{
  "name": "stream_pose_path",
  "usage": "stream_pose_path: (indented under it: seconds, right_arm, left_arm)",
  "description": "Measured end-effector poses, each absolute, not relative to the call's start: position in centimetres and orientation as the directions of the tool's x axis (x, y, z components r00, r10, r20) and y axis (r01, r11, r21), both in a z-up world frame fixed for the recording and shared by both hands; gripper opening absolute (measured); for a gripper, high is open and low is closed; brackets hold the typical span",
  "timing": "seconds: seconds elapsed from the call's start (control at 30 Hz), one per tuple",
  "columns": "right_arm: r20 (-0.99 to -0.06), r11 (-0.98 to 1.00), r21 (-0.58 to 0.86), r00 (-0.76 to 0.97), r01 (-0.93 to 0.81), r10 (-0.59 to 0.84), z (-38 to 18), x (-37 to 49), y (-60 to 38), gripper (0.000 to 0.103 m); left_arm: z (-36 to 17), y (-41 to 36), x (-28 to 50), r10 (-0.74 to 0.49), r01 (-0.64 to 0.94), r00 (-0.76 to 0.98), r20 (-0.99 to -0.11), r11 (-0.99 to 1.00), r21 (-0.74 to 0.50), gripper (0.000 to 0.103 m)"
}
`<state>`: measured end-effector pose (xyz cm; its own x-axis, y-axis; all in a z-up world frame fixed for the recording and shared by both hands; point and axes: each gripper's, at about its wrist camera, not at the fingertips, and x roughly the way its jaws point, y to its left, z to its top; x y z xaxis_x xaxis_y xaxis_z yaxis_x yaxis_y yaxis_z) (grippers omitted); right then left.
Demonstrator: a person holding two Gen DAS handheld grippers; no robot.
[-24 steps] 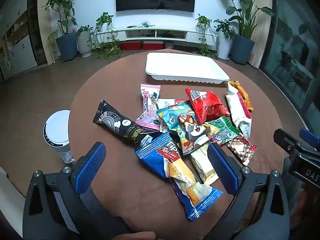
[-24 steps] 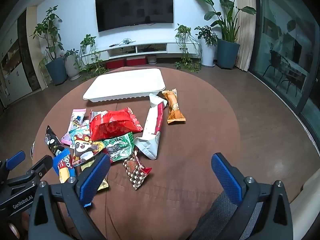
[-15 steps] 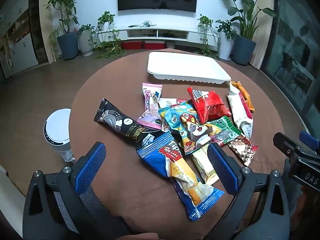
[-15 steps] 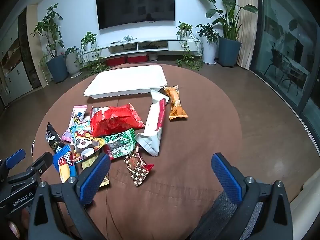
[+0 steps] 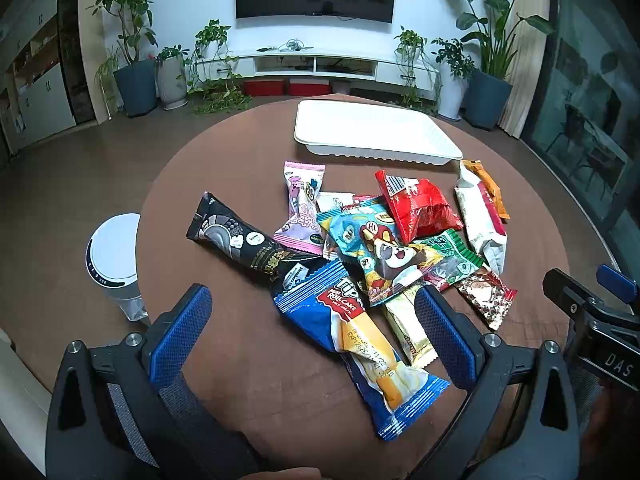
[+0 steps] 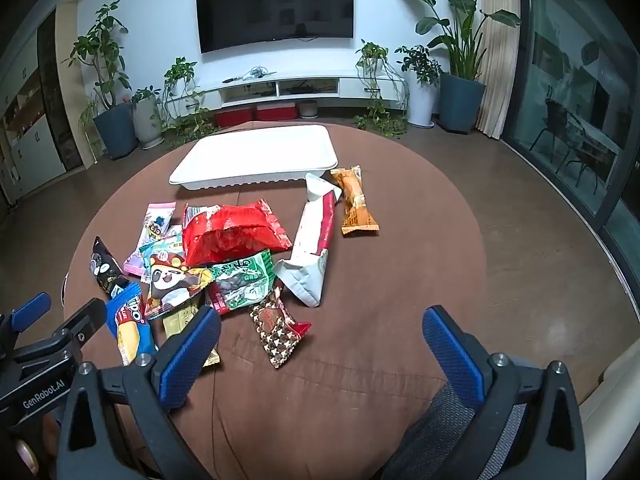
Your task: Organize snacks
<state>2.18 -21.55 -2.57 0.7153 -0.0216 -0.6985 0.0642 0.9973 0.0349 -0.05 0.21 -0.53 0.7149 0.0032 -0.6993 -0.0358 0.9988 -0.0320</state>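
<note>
We are moving both grippers, left (image 5: 312, 330) and right (image 6: 322, 350), a bit closer to the snacks (image 5: 384, 244), both spread wide and holding nothing; tray (image 5: 376, 132) is waiting.

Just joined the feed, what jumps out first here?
A pile of snack packets sprawls across the middle of the round brown table, the red bag brightest among them. Behind it, at the far edge, sits an empty white tray. Both claws, left and right, hover open and hold nothing.

Left tool (image 5: 316, 332) spread wide above blue roll-cake packet (image 5: 360, 344); white tray (image 5: 376, 136) beyond pile.
</note>
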Motion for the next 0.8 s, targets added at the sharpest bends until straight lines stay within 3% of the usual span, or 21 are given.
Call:
stream_pose_path:
  seconds: [0.8]
  right_arm:
    - [-0.702,0.998,0.029,0.712,0.063,-0.025,-2.83,2.26,-21.24,0.103]
  left_arm:
    - [-0.91,0.18,-0.06,0.003,-0.038,0.708,-0.706,0.999,-0.033,0.103]
